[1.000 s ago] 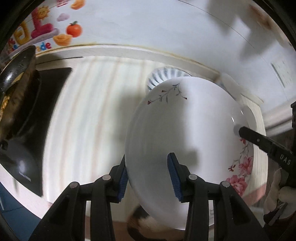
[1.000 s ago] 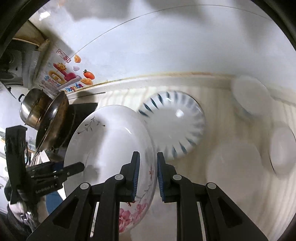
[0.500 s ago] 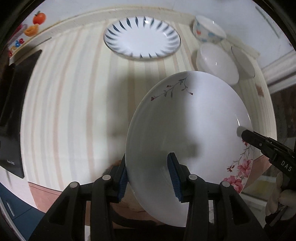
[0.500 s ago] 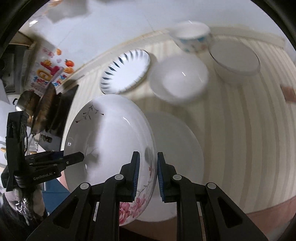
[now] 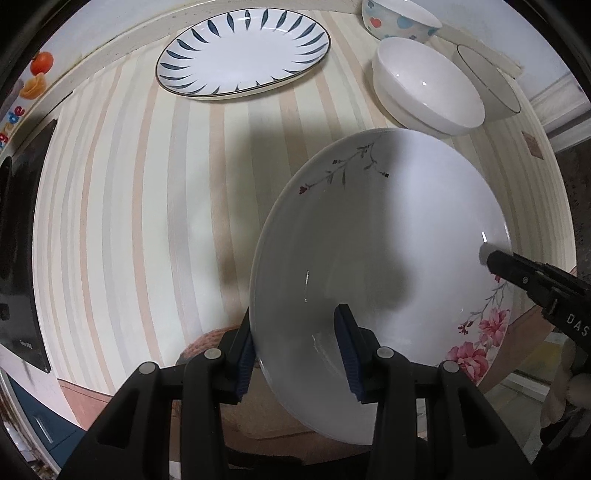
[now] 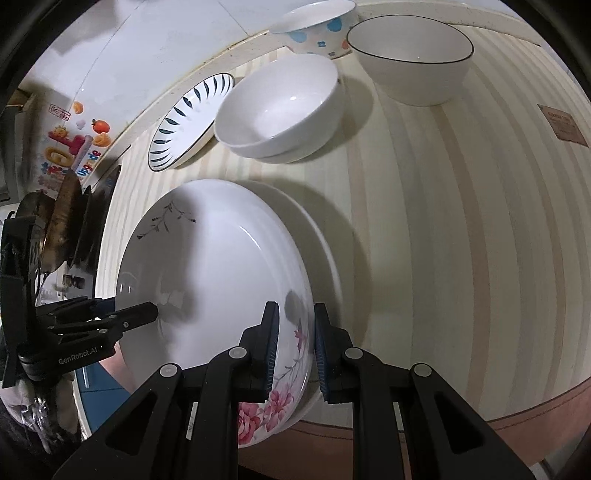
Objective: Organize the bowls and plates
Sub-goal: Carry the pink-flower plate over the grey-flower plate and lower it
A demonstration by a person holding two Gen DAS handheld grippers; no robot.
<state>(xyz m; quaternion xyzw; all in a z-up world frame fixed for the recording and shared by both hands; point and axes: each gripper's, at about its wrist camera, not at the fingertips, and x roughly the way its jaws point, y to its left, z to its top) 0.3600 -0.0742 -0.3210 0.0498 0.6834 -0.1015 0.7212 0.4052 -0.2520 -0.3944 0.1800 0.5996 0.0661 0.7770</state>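
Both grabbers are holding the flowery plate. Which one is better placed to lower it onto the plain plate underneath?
Probably the right gripper: it pinches the floral plate directly above the plain plate; the left gripper holds the opposite edge.

Flowered plate [image 6: 207, 280] held above the worktop [image 6: 461, 229] front edge, over another plate [image 6: 325, 251], left hand-held gripper [image 5: 295, 345] and right hand-held gripper [image 6: 295, 347] on opposite rims, patterned plate [image 5: 243, 55] behind left, three bowls behind right: plain bowl [image 6: 277, 107] nearest, rimmed bowl [image 6: 410, 59] right, spotted bowl [image 6: 314, 29] farthest.

the flowered plate [image 6: 207, 291] hides most of the plain white plate [image 6: 317, 243] under it, just past the right gripper [image 6: 293, 347]. the heart-patterned bowl [image 5: 399, 18] is cut by the top edge. the white bowl [image 6: 277, 107] covers part of the leaf-patterned plate [image 6: 184, 118]. the wall sticker's [image 6: 74, 147] lettering is blurred.
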